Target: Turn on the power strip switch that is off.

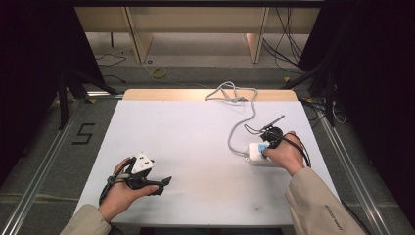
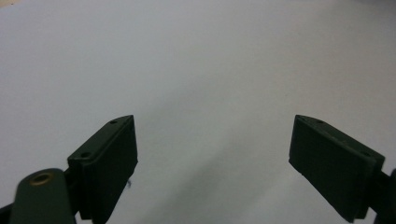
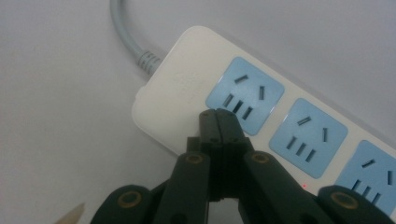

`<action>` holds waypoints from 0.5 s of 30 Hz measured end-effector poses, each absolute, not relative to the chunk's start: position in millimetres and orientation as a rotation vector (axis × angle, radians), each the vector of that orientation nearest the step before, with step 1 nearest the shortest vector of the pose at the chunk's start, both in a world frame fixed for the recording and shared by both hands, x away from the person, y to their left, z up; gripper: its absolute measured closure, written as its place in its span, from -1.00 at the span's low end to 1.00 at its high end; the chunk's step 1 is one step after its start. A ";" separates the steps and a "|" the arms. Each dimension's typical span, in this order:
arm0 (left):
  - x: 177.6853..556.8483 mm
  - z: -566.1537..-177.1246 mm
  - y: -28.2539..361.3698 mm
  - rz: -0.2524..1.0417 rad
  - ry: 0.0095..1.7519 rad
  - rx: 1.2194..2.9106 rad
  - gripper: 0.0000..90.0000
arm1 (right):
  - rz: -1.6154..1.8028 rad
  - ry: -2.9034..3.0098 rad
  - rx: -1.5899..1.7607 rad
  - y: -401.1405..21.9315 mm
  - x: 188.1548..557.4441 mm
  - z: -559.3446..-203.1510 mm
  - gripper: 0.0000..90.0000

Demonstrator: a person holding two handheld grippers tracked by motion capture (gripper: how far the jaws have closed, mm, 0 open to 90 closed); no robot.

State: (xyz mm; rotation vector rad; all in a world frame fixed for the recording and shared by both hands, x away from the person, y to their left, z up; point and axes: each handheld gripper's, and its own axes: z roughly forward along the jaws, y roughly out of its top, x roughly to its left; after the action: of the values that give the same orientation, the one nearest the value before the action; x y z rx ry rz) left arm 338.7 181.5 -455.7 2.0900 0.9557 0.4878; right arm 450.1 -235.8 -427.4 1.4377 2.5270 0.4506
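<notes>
A white power strip with light blue sockets lies on the white table top, right of the middle. Its grey cable runs to the table's far edge. My right gripper is shut with nothing between its jaws. Its tips sit at the strip's cable end, by the first socket's lower edge; whether they touch is unclear. In the high view the right gripper points down under the right hand. My left gripper rests low at the near left, jaws wide open over bare table.
The grey cable loops in a tangle at the table's wooden far edge. Metal rails run along both sides of the table. Loose wires and a yellow ring lie on the floor beyond.
</notes>
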 end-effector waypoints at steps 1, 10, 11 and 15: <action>338.6 -455.6 181.4 0.489 0.956 2.090 -0.67 | 0.461 2.520 1.435 -236.7 449.9 -426.4 1.00; 338.7 -455.8 181.5 0.487 0.959 2.089 -0.67 | 0.539 2.489 1.426 -240.2 445.3 -421.1 1.00; 338.8 -455.8 181.5 0.487 0.959 2.089 -0.67 | 0.549 2.488 1.421 -240.2 444.5 -420.6 1.00; 339.0 -455.7 181.7 0.491 0.957 2.090 -0.67 | 0.585 2.484 1.402 -239.9 441.8 -417.4 1.00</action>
State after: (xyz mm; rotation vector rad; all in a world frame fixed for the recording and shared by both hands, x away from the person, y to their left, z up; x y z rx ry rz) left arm 339.0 181.7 -455.7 2.0903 0.9568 0.4906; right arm 441.8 -239.9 -417.4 1.4024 2.4840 0.5848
